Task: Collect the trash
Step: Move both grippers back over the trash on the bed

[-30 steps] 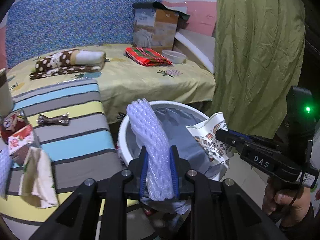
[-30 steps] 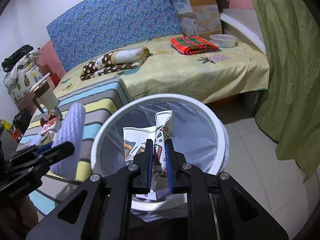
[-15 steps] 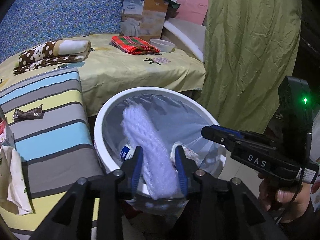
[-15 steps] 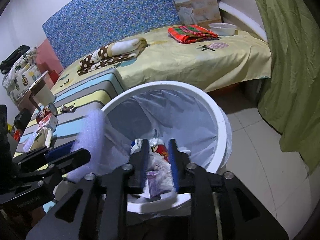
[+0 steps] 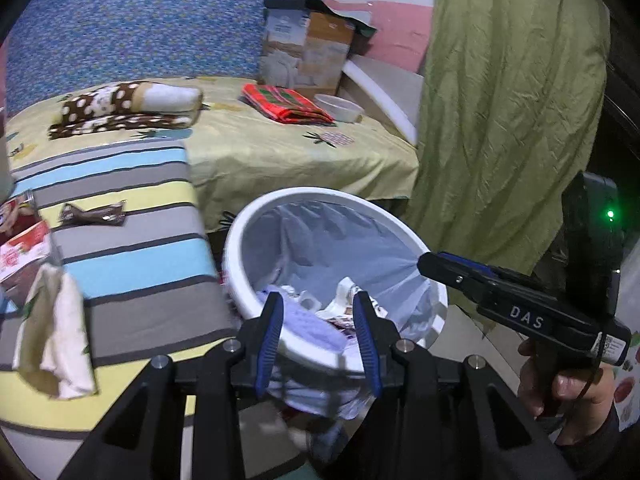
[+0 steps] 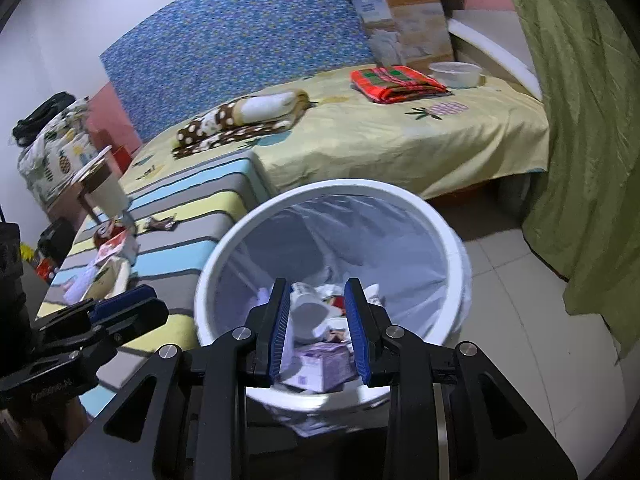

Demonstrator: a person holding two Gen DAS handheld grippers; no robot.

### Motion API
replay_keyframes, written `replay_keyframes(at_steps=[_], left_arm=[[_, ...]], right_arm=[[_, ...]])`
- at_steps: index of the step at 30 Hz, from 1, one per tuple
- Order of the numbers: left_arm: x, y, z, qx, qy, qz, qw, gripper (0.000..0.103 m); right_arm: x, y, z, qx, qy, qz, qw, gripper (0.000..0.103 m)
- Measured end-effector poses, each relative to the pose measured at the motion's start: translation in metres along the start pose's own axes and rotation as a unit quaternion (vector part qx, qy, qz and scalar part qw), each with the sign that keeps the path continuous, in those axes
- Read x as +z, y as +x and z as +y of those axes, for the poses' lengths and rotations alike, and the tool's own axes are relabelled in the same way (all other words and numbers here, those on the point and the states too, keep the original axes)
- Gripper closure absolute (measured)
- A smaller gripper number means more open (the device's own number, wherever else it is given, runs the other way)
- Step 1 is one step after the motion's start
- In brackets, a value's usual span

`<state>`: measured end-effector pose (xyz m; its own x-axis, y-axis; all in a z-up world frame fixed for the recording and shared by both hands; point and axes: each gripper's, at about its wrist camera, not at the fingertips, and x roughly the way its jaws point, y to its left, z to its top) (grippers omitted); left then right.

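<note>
Both of our claws hang over the white bin [image 6: 452, 240], left claw [image 5: 319, 330] spread and empty, right claw [image 6: 318, 322] parted with nothing pinched. Foam netting [image 5: 310, 326] and wrappers lie inside the bin. Left of the bin, the striped counter [image 5: 132, 256] holds a brown wrapper [image 5: 93, 213] and cartons; we judge those remain.

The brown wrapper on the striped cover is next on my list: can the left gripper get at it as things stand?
Probably yes: the brown wrapper lies alone on the striped cover, nothing on it, and the left gripper is open and holds nothing.
</note>
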<state>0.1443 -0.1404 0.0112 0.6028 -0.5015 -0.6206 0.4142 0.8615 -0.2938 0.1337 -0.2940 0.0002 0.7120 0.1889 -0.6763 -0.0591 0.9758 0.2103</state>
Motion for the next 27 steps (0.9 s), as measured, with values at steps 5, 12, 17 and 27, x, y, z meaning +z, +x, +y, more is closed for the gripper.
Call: replay_keyframes(at_steps=[5,12,17,27], left_arm=[[-0.01,-0.022,0.009,0.032,-0.003,-0.018,0.9993,0.065],[-0.023,-0.048,0.031,0.069,-0.021,-0.033,0.9968,0.065],[-0.032,-0.066,0.048,0.093,-0.037,-0.043,0.994,0.065],[-0.048,-0.094,0.082,0.136,-0.069,-0.054,0.9868,0.065]], right_arm=[[-0.001,-0.003,0.017,0.022,-0.015,-0.002,1.0,0.072],[-0.005,-0.002,0.043,0.058,-0.04,0.001,0.998,0.072],[-0.009,0.002,0.06,0.083,-0.05,0.011,0.995,0.072],[-0.017,0.008,0.092,0.123,-0.074,0.032,0.989,0.072]])
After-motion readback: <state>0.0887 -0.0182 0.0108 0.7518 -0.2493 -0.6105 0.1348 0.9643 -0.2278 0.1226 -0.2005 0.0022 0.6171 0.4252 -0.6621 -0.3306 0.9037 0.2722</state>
